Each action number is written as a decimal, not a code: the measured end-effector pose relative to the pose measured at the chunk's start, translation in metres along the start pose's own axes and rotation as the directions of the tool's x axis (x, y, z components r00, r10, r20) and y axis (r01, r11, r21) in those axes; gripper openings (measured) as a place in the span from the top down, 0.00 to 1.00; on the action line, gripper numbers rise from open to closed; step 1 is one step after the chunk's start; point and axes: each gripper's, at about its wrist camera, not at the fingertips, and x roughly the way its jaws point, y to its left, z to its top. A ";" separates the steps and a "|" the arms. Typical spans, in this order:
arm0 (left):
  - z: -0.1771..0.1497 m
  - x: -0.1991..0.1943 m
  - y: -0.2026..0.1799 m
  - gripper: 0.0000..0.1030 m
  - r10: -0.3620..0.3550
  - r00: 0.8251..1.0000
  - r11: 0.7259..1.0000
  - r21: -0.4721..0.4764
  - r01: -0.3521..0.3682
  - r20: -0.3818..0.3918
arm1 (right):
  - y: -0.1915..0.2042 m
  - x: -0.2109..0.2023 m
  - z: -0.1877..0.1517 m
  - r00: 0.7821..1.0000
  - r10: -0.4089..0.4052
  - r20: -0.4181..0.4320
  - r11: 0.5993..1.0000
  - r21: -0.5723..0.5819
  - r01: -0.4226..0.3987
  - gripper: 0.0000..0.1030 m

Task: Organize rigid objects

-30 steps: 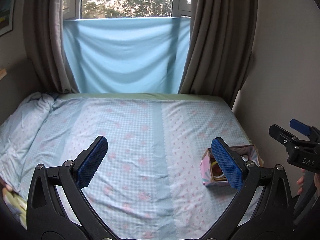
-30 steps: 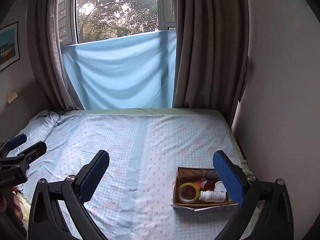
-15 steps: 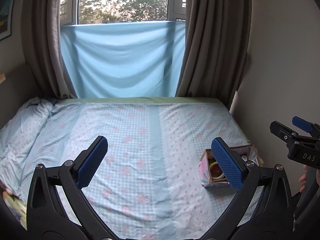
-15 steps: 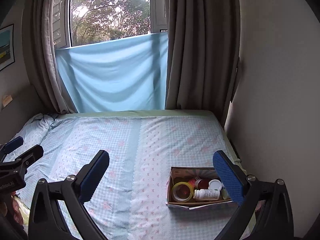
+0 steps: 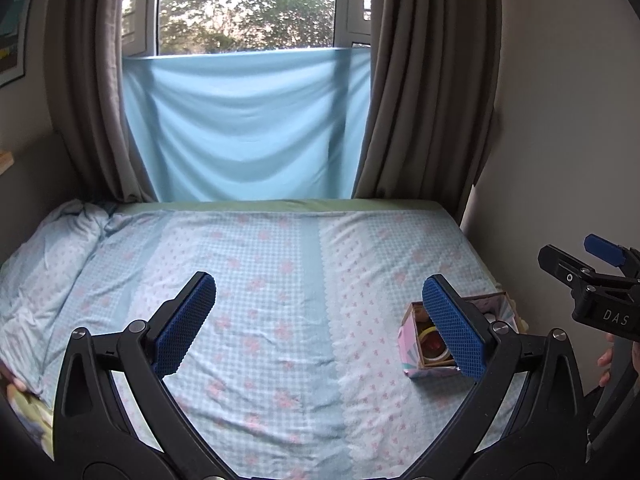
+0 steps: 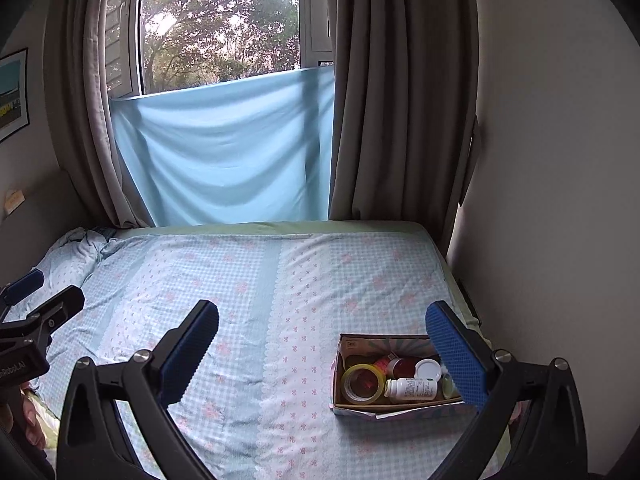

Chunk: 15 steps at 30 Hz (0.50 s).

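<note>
A small cardboard box (image 6: 340, 364) sits on the bed at the right, near the wall. It holds a yellow tape roll (image 6: 362, 383), a white bottle (image 6: 412, 388) lying on its side, a red-capped jar (image 6: 400, 366) and a white lid (image 6: 427, 369). The box also shows in the left wrist view (image 5: 410, 346), partly behind a blue pad. My left gripper (image 5: 320, 324) is open and empty above the bed. My right gripper (image 6: 322, 354) is open and empty, its right finger over the box's right end.
The bed (image 6: 248, 300) has a light blue checked sheet with pink bows. A rumpled blanket (image 5: 40, 264) lies at the left. Grey curtains (image 6: 400, 100) and a blue cloth (image 6: 224, 152) hang at the window. A wall (image 6: 560, 200) runs along the right.
Both cameras have pulled back and tilted up a little; more window shows. The box sits lower left in the right wrist view. Both grippers stay open.
</note>
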 end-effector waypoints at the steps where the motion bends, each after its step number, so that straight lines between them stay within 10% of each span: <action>1: 0.000 0.000 0.000 0.00 0.000 1.000 1.000 0.003 0.000 0.002 | 0.001 0.001 0.001 1.000 0.001 0.000 1.000 0.000 -0.001 0.00; 15: 0.002 0.000 -0.004 0.00 0.013 1.000 1.000 0.004 -0.013 0.019 | -0.002 0.001 0.003 1.000 -0.001 0.009 1.000 0.002 0.001 0.00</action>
